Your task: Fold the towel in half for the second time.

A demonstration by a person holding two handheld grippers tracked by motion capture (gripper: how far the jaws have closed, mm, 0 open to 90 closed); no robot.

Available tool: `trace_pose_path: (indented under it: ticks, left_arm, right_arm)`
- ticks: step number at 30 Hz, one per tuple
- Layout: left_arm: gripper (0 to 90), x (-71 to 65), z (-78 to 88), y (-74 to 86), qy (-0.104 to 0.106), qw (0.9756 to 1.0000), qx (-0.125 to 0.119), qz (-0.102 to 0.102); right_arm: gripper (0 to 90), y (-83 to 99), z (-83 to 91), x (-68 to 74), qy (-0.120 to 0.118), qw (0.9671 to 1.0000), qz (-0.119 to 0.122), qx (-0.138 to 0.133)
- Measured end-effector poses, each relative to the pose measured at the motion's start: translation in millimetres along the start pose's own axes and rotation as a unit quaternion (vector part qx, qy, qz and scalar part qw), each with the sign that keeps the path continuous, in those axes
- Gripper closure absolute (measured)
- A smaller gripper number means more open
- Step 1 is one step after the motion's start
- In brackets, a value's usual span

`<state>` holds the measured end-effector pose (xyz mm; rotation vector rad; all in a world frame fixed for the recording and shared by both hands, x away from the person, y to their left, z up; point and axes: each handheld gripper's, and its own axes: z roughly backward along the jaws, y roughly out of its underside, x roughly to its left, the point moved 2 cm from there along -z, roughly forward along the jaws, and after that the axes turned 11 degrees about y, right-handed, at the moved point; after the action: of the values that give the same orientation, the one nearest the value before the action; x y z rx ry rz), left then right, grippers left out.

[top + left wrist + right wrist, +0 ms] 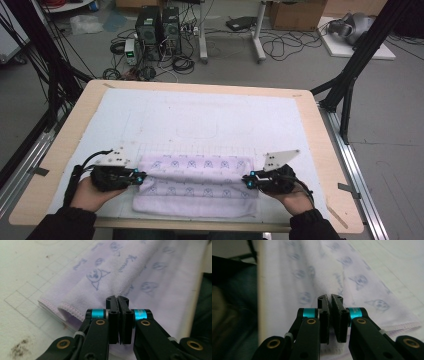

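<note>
The left gripper [141, 177] and the right gripper [246, 181] were each clamped on an end of the folded lilac towel [197, 185], which lay at the near edge of the table [65, 140]. For a clean fold, both ends would best be lifted level and carried together, with the cloth kept taut.

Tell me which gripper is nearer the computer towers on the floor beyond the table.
Left. The left gripper sits at the towel's left end, roughly below the computer towers; the right gripper is at the towel's right end, farther across.

towel [322, 270] print blurred, towel corners hidden behind both tools
</note>
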<state>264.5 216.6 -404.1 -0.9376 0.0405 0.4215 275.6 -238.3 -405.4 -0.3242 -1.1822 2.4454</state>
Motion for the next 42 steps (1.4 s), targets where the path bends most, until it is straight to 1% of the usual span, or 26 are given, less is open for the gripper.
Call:
trace_pose_path:
  ticks: [1,2,3,4,5,6,7,10,11,12,14,16,18,19,21,23,24,25,28,30,32,34,35,39,41,42]
  left_arm:
    - [86.3,-8.1,6.7,1.8,0.004,1.0000,-0.004,-0.005]
    - [82.2,-12.9,10.0,3.5,0.012,0.9999,-0.008,-0.004]
    - [75.2,-17.0,11.4,5.1,0.016,0.9998,-0.010,-0.003]
    - [71.3,-20.0,11.7,6.7,0.014,0.9998,-0.005,-0.009]
    - [68.2,-21.9,10.1,8.0,0.016,0.9998,-0.002,-0.010]
    - [63.8,-22.5,7.4,9.5,0.018,0.9998,0.000,-0.009]
    - [61.1,-21.4,4.3,10.9,0.016,0.9998,0.004,-0.008]
    - [58.8,-15.7,-9.3,15.8,0.024,0.9996,0.015,0.003]
    - [59.0,-13.8,-13.3,17.2,0.022,0.9996,0.019,0.006]
    - [59.1,-10.9,-16.4,18.0,0.023,0.9994,0.023,0.008]
    - [60.5,-7.2,-22.1,19.3,0.019,0.9994,0.030,0.006]
    - [65.4,-7.1,-27.0,22.9,0.024,0.9988,0.042,0.001]
    - [64.3,-9.0,-30.7,28.5,0.024,0.9983,0.052,0.005]
    - [64.7,-10.1,-31.3,30.9,0.024,0.9983,0.053,0.002]
    - [64.3,-9.6,-29.6,31.2,0.025,0.9987,0.045,0.006]
    - [62.3,-8.6,-25.9,27.1,0.016,0.9991,0.039,0.003]
    - [62.2,-7.7,-23.5,24.3,0.011,0.9994,0.032,0.000]
    - [61.0,-6.2,-21.1,21.3,0.007,0.9997,0.023,0.001]
    - [59.3,2.1,-15.6,13.1,-0.008,1.0000,0.004,-0.003]
    - [58.8,10.9,-13.6,8.5,-0.019,0.9998,-0.009,0.001]
    - [58.7,20.0,-13.4,4.9,-0.036,0.9992,-0.018,0.001]
    - [57.8,29.8,-14.4,2.0,-0.047,0.9986,-0.023,0.007]
    - [57.4,35.3,-15.6,0.9,-0.057,0.9980,-0.024,0.010]
    - [53.5,57.6,-21.3,-2.5,-0.076,0.9964,-0.022,0.029]
    - [51.8,66.0,-25.9,-2.6,-0.091,0.9952,-0.017,0.031]
    - [51.4,69.4,-28.5,-1.9,-0.092,0.9950,-0.017,0.036]
  right_arm:
    - [83.1,-1.2,5.4,3.7,-0.010,0.9999,0.000,-0.010]
    - [77.9,-2.4,12.5,8.0,-0.024,0.9995,-0.003,-0.020]
    - [76.4,-2.8,16.4,10.5,-0.033,0.9992,-0.005,-0.023]
    - [75.3,-2.4,19.1,12.7,-0.028,0.9993,-0.002,-0.024]
    - [72.8,-1.5,19.2,13.5,-0.025,0.9994,0.003,-0.024]
    - [70.8,-0.4,18.0,14.9,-0.023,0.9996,0.002,-0.019]
    - [70.8,0.8,15.7,16.2,-0.027,0.9995,0.003,-0.019]
    - [67.7,6.9,3.0,17.3,-0.033,0.9995,0.001,-0.003]
    - [67.1,9.6,-2.1,17.6,-0.034,0.9994,0.000,0.002]
    - [66.3,12.2,-6.5,17.2,-0.028,0.9996,0.003,0.007]
    - [66.3,15.4,-12.9,14.6,-0.030,0.9995,-0.004,0.010]
    - [66.4,17.9,-16.2,14.3,-0.029,0.9993,-0.007,0.020]
    - [69.5,22.8,-17.5,18.2,-0.028,0.9988,0.003,0.039]
    - [70.9,26.0,-18.6,20.7,-0.033,0.9983,0.005,0.047]
    - [73.5,31.4,-21.0,26.0,-0.056,0.9963,0.006,0.064]
    - [73.6,31.0,-20.1,27.1,-0.070,0.9959,-0.003,0.057]
    - [73.3,28.6,-18.3,26.1,-0.072,0.9963,-0.008,0.047]
    - [72.8,25.7,-15.8,24.7,-0.068,0.9969,-0.007,0.040]
    - [69.1,16.9,-9.6,17.6,-0.038,0.9989,0.001,0.027]
    - [66.3,11.5,-8.5,7.1,-0.018,0.9997,-0.003,0.019]
    - [63.9,7.3,-10.7,-7.1,0.013,0.9998,-0.010,0.014]
    - [60.9,4.8,-14.6,-22.6,0.033,0.9990,-0.026,0.013]
    - [59.2,3.8,-16.6,-29.8,0.043,0.9985,-0.031,0.012]
    - [50.7,5.1,-25.5,-55.4,0.077,0.9957,-0.050,0.006]
    - [46.6,9.0,-31.7,-64.8,0.084,0.9946,-0.062,0.005]
    - [45.3,10.6,-35.2,-68.4,0.085,0.9940,-0.067,0.007]
